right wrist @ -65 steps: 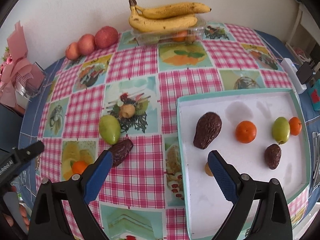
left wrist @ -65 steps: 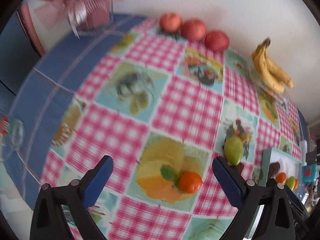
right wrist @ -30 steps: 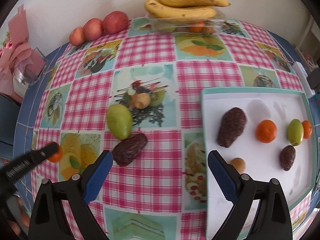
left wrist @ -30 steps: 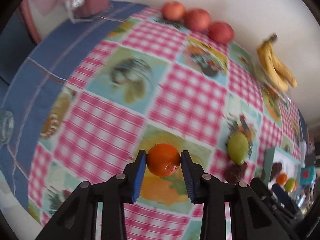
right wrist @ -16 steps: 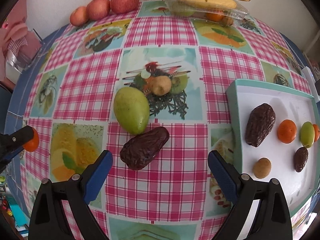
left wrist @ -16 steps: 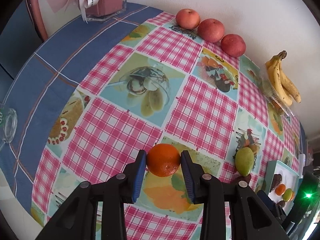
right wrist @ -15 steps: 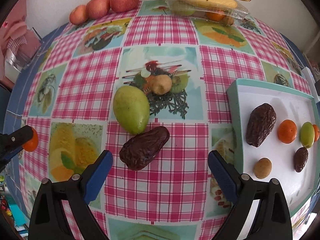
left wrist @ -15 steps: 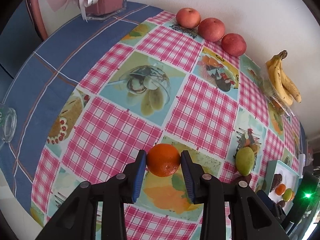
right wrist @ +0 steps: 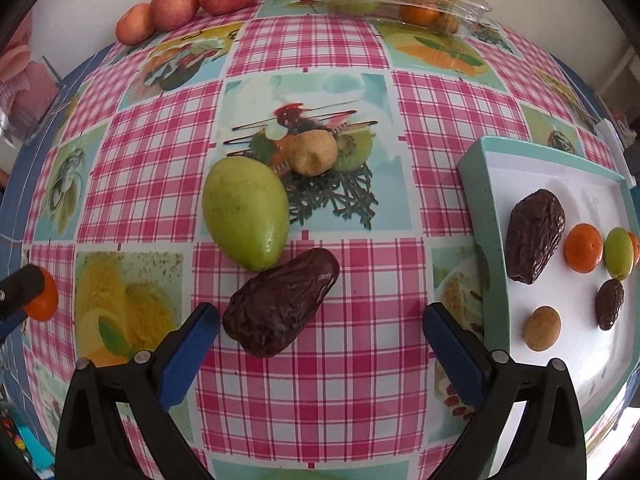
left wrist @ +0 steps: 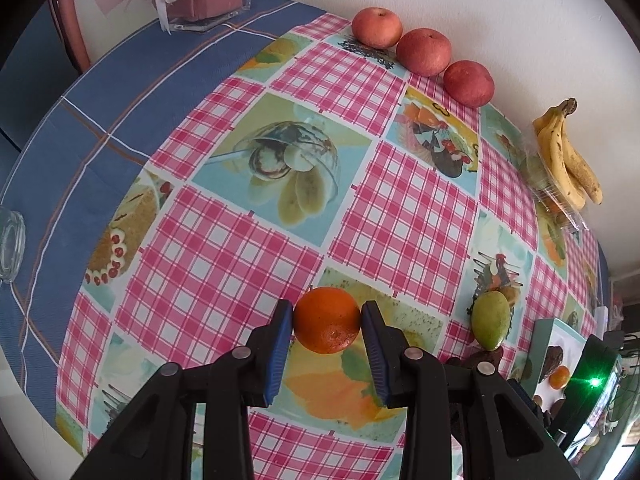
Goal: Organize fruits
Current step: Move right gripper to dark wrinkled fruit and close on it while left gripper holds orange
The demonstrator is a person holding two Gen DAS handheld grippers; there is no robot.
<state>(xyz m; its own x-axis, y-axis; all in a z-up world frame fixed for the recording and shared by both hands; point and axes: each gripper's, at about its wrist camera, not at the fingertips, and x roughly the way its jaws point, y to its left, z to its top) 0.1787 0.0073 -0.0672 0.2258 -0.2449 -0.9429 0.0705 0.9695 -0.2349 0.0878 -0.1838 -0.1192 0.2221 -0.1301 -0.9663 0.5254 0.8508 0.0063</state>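
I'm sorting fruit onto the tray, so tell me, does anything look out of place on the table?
Yes: a green fruit, a dark wrinkled fruit touching it, and a small brown one lie on the cloth, outside the tray. The left gripper holds an orange. Nothing looks spilled or damaged.

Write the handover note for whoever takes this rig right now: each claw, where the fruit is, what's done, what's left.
Left claw: shut on an orange.
Right claw: open, by the big date.
Tray: holds six small fruits.
Still on the cloth: big date, green fruit, brown fruit.
Left: tray the orange, then probably those three.
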